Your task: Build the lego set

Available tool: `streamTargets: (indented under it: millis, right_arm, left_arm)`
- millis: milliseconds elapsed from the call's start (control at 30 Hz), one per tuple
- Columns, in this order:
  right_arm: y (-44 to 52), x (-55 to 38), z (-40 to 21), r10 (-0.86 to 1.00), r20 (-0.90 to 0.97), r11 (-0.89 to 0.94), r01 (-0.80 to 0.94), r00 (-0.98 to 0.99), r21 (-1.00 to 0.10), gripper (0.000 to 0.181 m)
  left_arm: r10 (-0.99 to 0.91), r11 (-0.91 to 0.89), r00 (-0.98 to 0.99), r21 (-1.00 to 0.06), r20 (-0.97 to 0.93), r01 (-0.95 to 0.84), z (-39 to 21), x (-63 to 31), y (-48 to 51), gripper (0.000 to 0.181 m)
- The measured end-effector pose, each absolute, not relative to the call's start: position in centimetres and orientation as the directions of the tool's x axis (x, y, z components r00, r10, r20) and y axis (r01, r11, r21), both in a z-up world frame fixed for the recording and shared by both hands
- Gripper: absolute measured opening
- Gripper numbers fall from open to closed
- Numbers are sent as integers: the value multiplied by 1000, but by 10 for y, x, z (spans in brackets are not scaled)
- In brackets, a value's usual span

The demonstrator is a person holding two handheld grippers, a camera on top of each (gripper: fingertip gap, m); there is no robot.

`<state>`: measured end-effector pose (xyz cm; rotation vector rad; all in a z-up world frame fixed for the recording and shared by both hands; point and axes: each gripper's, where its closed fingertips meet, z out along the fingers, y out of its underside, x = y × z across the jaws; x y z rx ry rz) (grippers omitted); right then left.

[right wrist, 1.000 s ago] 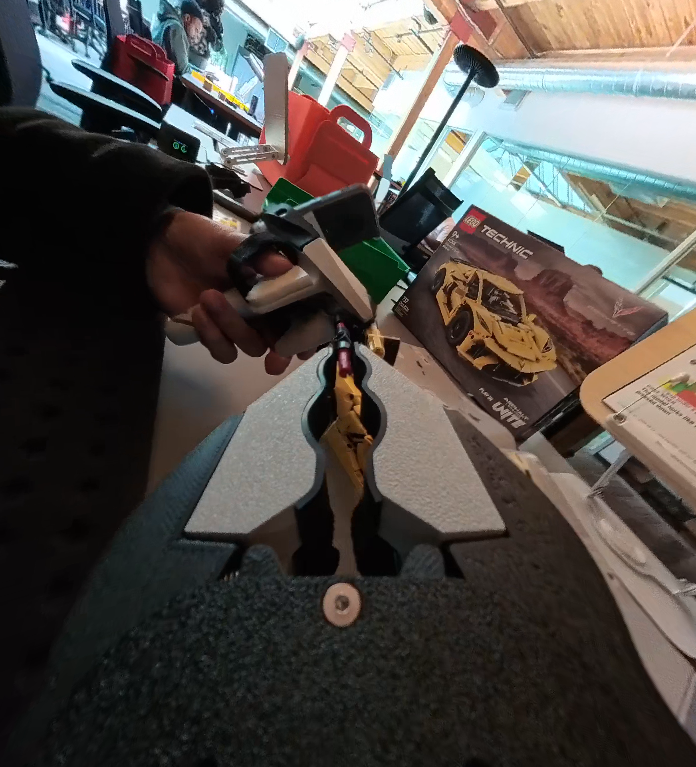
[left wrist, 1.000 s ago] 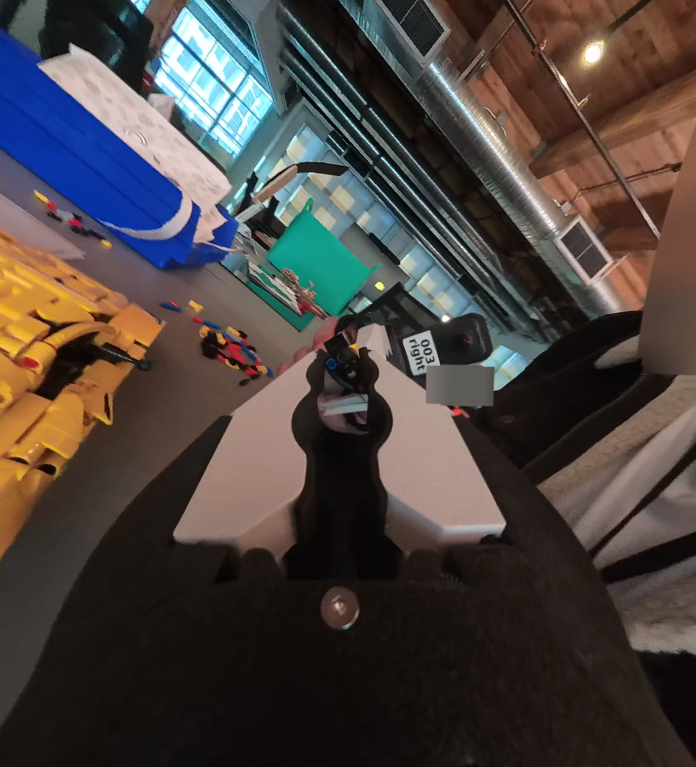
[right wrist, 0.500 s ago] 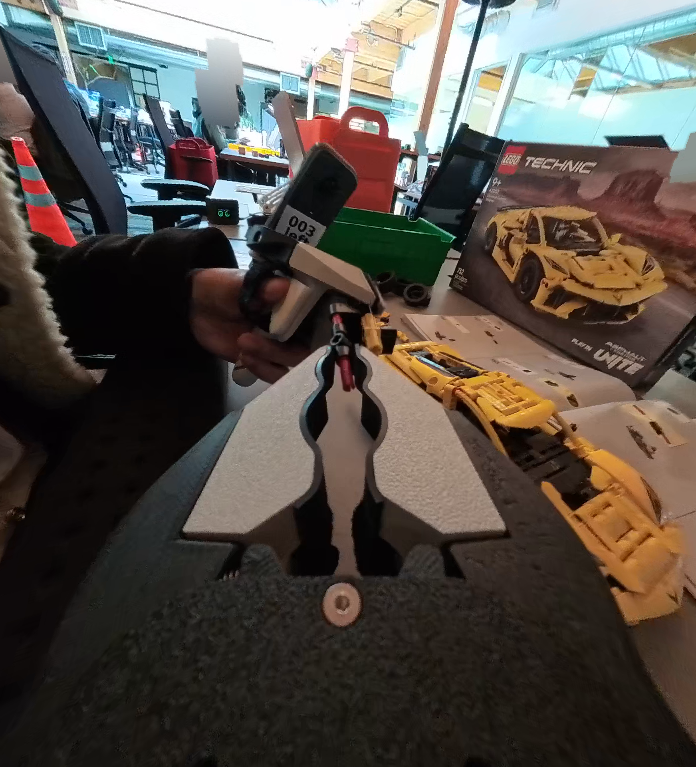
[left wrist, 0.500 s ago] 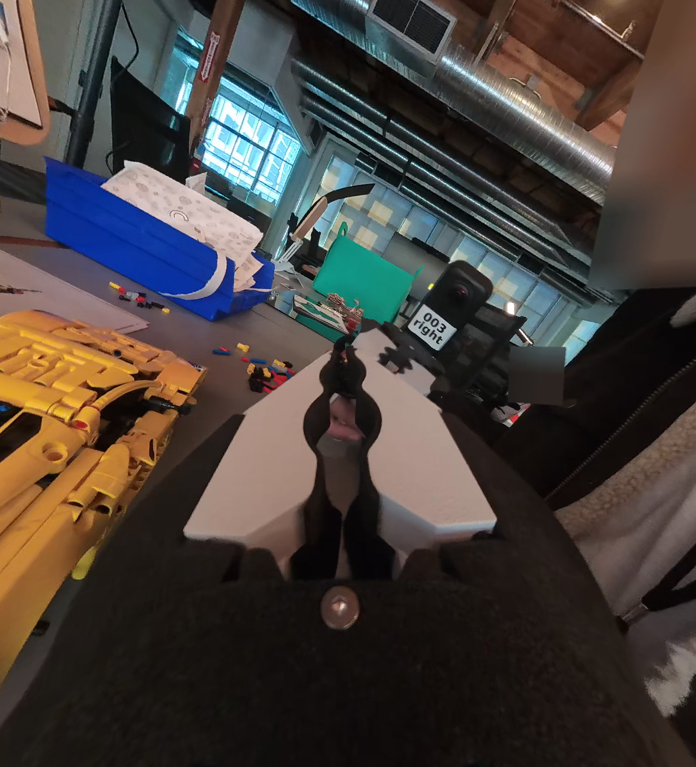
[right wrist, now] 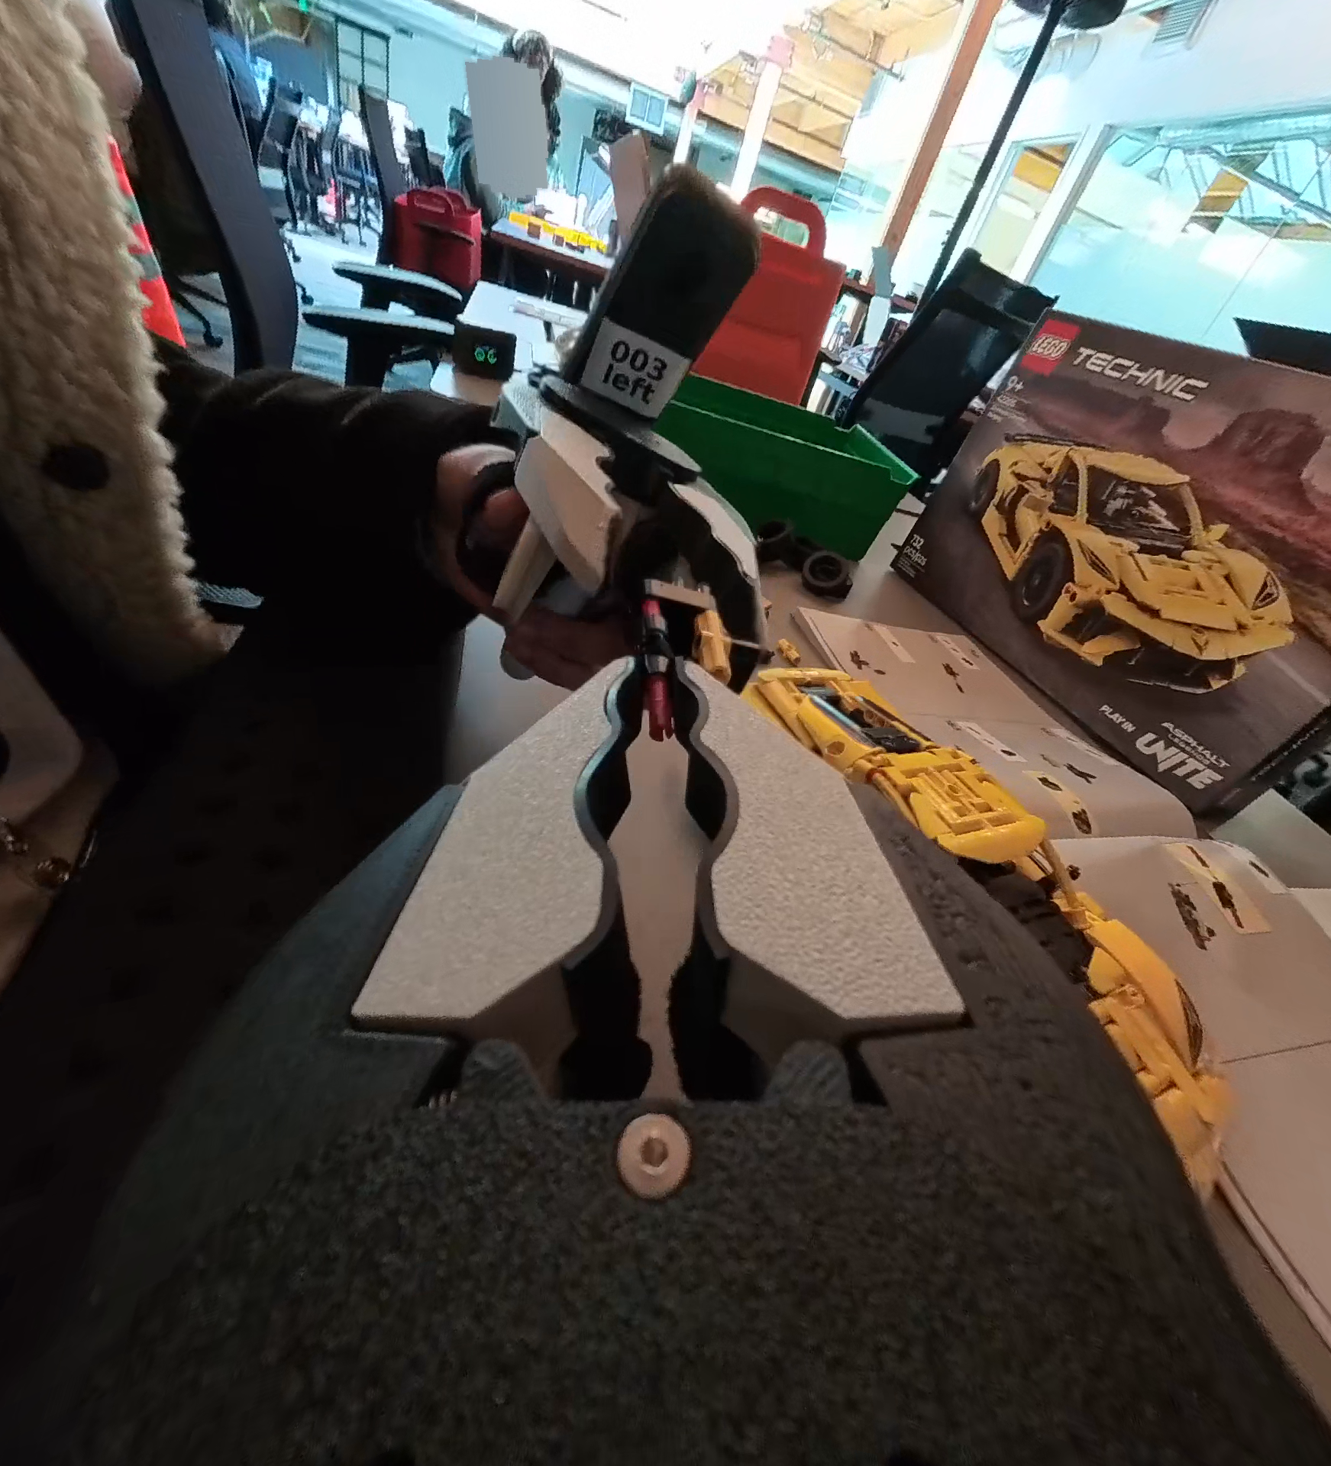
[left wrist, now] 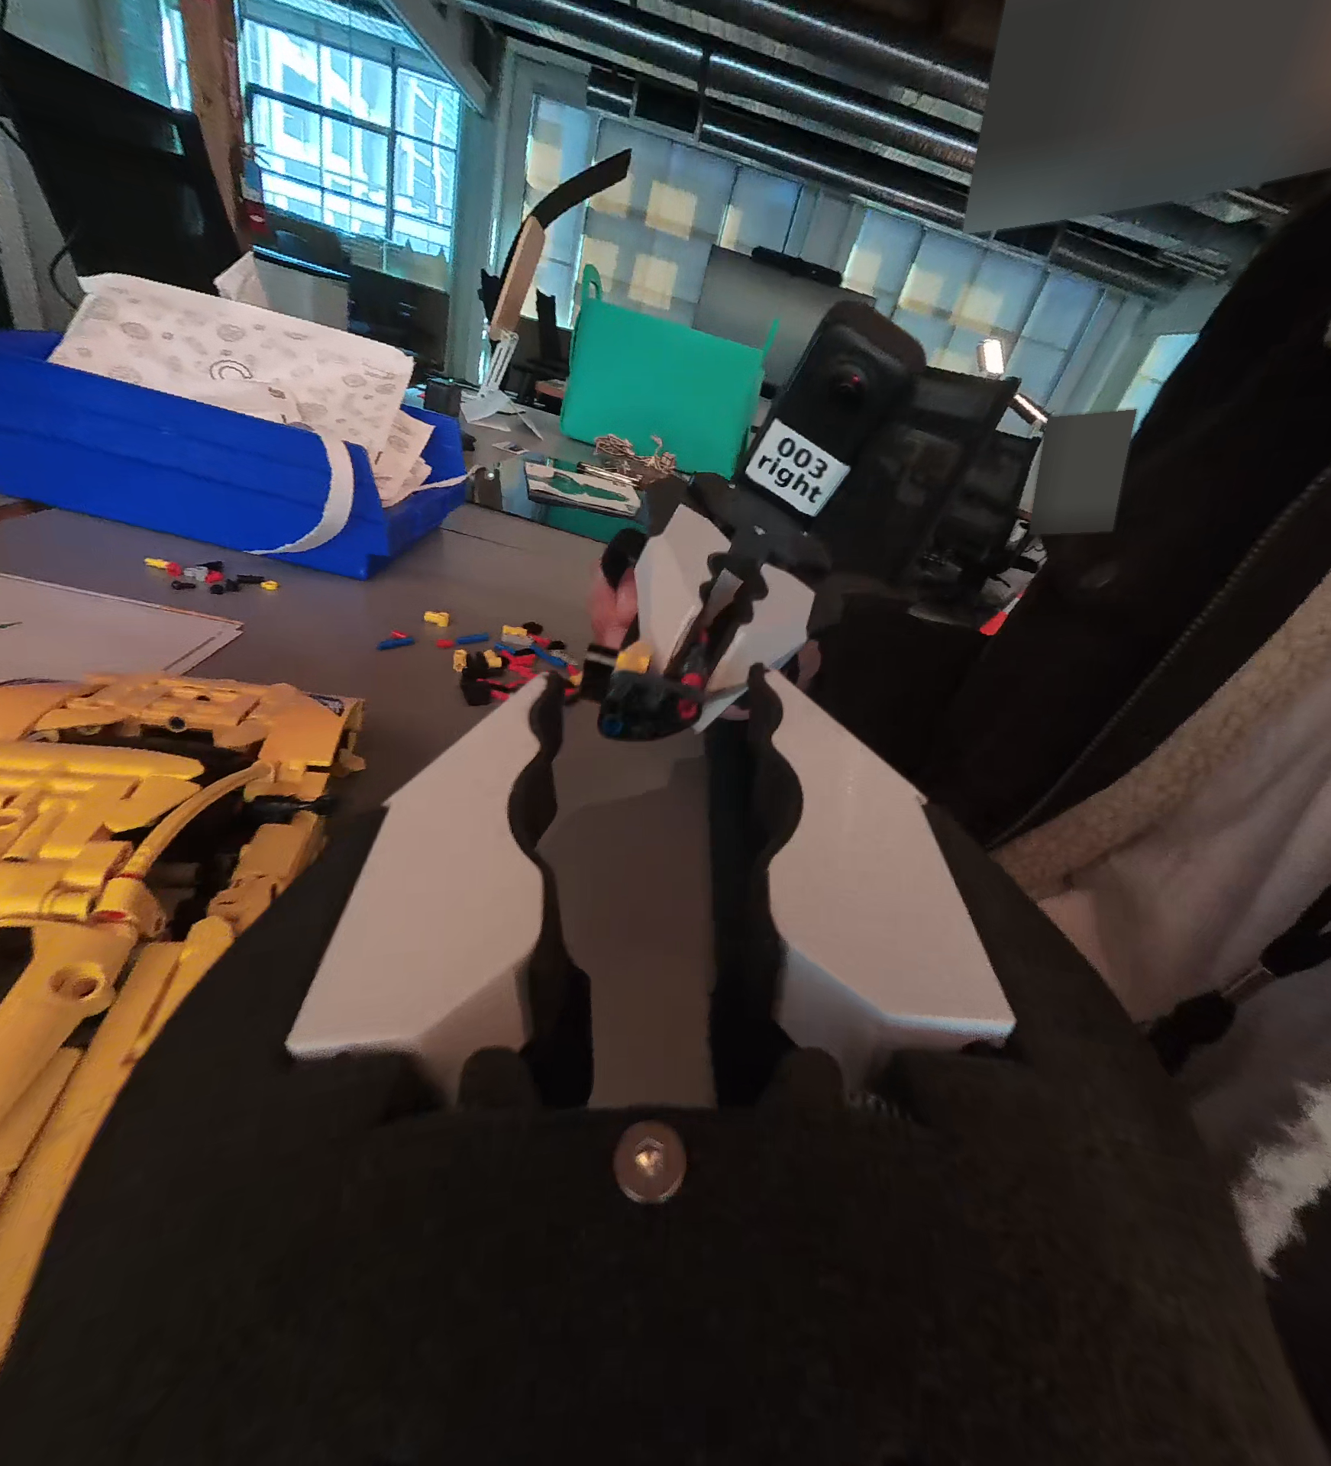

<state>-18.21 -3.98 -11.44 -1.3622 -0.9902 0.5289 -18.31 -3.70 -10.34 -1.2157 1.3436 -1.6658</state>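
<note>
Nearest, left tongs (left wrist: pixel 650 694): spread wide and gripping nothing, the tips flanking a small sub-assembly (left wrist: pixel 630 706) of black, yellow and red parts held clear of the bench (left wrist: pixel 313 603). Right tongs (right wrist: pixel 655 682): closed to a narrow slit on that sub-assembly, pinching its red pin end. Step in hand, by judgement: a mid-air hand-over or joining of this piece between the 2 tools; the next move calls for the left tongs to close squarely on the free end without twisting the pin loose. Beside them, the part-built yellow car model (left wrist: pixel 91 793) lies on the bench by the open instruction booklet (right wrist: pixel 1003 738). Farther off: loose pieces (left wrist: pixel 511 662), scattered; 1 blue bin (left wrist: pixel 170 468) holding printed paper; 1 green bin (right wrist: pixel 789 468). Writing: a white sticker (left wrist: pixel 793 472) on each tool's camera; the set's box (right wrist: pixel 1162 555) carries brand lettering and a yellow car picture, not transcribed.
</note>
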Motion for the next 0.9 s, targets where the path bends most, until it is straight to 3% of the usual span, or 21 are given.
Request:
streamTargets:
  millis: [100,533,700,900]
  right_arm:
    - [-42,-186,-119,821,270,176,228,503,-958,5]
    - [-46,-187,-122,857,177,111,162,484,-980,6]
    - [-46,-188,-123,879,78,33,103,470,-994,6]
    - [-50,-191,-123,895,-190,-187,-48,403,-981,6]
  left_arm:
    - [-919,-198,-337,-979,205,-54,-107,-184,-38,24]
    - [-947,-9,-320,-1000,18,-29,-111,-186,-44,25]
    - [-952,53,-302,-999,-49,-6,-111,-187,-43,24]
    - [-947,117,-297,-993,-119,25,-110,-190,-47,24]
